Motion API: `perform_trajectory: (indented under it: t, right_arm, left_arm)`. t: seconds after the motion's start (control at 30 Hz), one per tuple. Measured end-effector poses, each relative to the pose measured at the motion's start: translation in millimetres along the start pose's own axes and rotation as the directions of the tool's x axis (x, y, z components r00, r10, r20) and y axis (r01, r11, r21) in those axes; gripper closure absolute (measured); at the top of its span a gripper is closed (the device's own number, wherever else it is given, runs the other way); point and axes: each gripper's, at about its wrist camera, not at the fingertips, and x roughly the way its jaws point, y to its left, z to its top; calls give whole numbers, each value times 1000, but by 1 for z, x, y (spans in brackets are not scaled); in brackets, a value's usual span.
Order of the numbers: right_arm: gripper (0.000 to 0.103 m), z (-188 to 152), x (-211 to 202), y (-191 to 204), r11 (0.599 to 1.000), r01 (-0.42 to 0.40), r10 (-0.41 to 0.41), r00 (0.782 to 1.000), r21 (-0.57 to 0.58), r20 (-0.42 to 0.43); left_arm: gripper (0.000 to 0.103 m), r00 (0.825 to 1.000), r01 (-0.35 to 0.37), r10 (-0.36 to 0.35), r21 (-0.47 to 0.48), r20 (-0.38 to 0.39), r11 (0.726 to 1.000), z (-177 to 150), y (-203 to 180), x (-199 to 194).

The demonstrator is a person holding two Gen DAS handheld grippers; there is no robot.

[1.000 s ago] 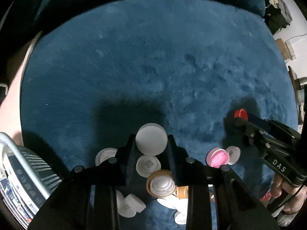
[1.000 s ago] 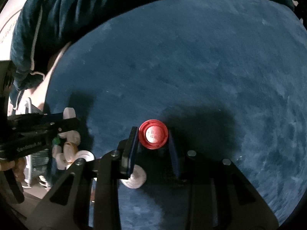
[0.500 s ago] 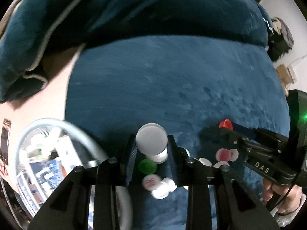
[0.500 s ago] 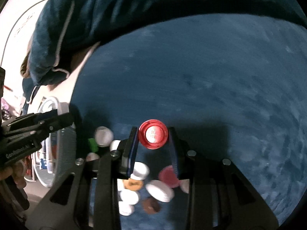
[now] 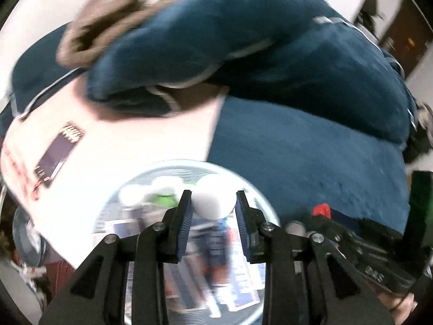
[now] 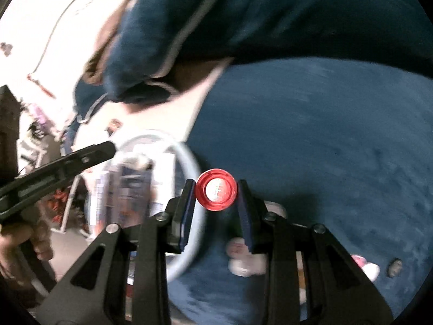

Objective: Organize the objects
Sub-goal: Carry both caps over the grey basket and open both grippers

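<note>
My left gripper [image 5: 213,203] is shut on a white bottle cap [image 5: 213,197] and hangs over a clear round container [image 5: 186,243] that has a green cap [image 5: 163,199] and white caps inside. My right gripper [image 6: 216,193] is shut on a red bottle cap [image 6: 216,193], just right of the container's rim [image 6: 189,159]. In the left wrist view the right gripper [image 5: 320,212] shows at the lower right, its red cap [image 5: 320,210] at the tip. In the right wrist view the left gripper's finger [image 6: 92,153] reaches over the container from the left.
A dark blue plush cover [image 6: 324,149] carries loose white and pink caps [image 6: 243,260] near my right fingers. A rumpled blue blanket [image 5: 243,48] lies behind. A white surface with a small dark device [image 5: 56,154] is left of the container. The frames are motion-blurred.
Both grippers have swung left and risen, each still holding its cap. The pile of loose caps has slid out from under them and the clear container has come under the left gripper.
</note>
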Motion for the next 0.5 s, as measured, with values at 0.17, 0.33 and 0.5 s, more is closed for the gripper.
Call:
perform_trajectory:
  t: [0.17,0.33,0.5]
  right_arm:
    - [72,3,20,42,994,-99,98,995,-42,-23]
    - [69,4,33,57,977,-209,209,978,-36,-11]
    - [31,8,24,48,984,-175,175,984,-13,35]
  left_arm:
    - [71,1000,-25,26,-87,11,996,-5,42,-7]
    - [31,999,-26,23,-94,-27,995,-6,49,3]
    - [1,994,-111,109,-60,-28,992,-11,46,4]
